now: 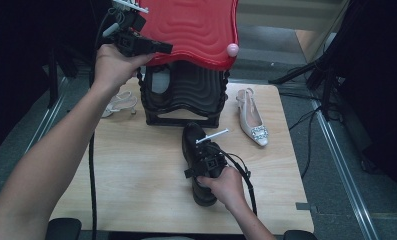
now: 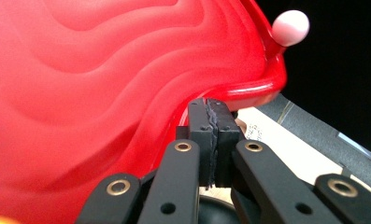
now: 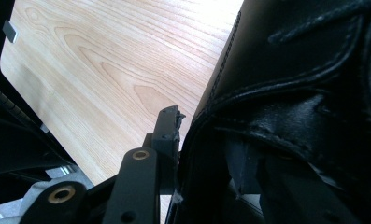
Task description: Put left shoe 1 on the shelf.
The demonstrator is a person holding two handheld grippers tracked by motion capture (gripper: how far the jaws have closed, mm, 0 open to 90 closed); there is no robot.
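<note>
The glossy red wavy plastic lid (image 1: 196,30) is held raised above the black ribbed plastic shoe box (image 1: 183,95) at the far edge of the pale wooden table (image 1: 136,165). The left gripper (image 2: 211,135) is clamped flat on the lid's rim, beside the small pink knob (image 2: 290,27). The black leather lace-up shoe (image 1: 198,165) lies just in front of the box, its collar pinched by the right gripper (image 3: 206,154), 1 jaw outside and 1 inside. The lid should be kept high while the shoe is lifted level into the box; a deeper bite on the collar would resist twisting.
</note>
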